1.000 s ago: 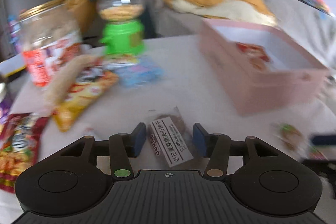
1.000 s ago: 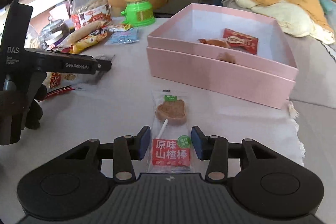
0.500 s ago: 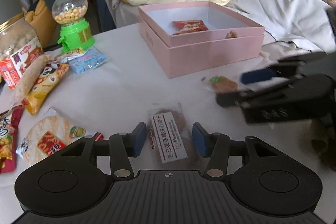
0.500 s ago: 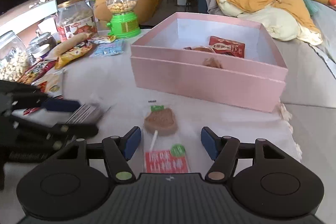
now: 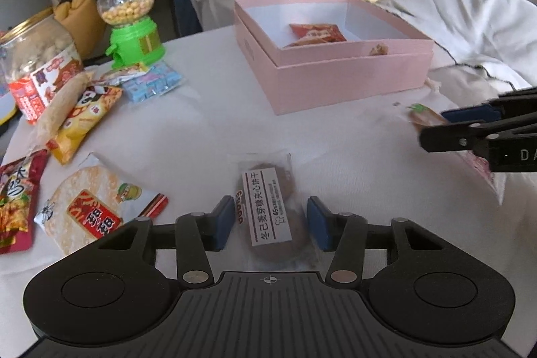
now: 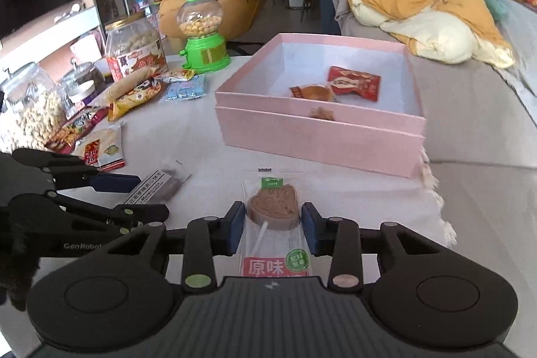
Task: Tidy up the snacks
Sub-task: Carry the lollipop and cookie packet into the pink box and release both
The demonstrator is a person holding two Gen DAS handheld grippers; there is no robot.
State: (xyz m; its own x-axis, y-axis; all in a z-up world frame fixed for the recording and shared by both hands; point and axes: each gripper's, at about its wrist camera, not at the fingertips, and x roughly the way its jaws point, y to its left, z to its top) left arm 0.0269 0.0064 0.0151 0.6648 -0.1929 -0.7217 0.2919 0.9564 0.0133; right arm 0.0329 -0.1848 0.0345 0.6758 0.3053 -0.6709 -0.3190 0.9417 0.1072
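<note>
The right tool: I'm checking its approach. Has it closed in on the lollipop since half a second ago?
Yes. The right tool has gone forward toward the pink box; its fingers now flank the lollipop head, with a narrower gap.

Left gripper (image 5: 270, 222) body: matte black plastic, a ribbed centre panel with a small crosshair mark, a round recessed disc on each side.
Left gripper fingers (image 5: 224, 222): black linkage bars ending in flat dark-blue pads.
Left gripper pivots: small grey rivets on the bars, two larger discs at the base, silver on one side and coppery on the other.
Left gripper side view (image 6: 110, 195): slim black bars, small silver screws, white lettering "GenRobot".
Right gripper (image 6: 271, 232) body: same black ribbed shell with twin discs.
Right gripper fingers (image 6: 235, 230): dark-blue pads on black bars; base discs green and copper.
Right gripper side view (image 5: 476, 126): black, white letters "DA".
</note>
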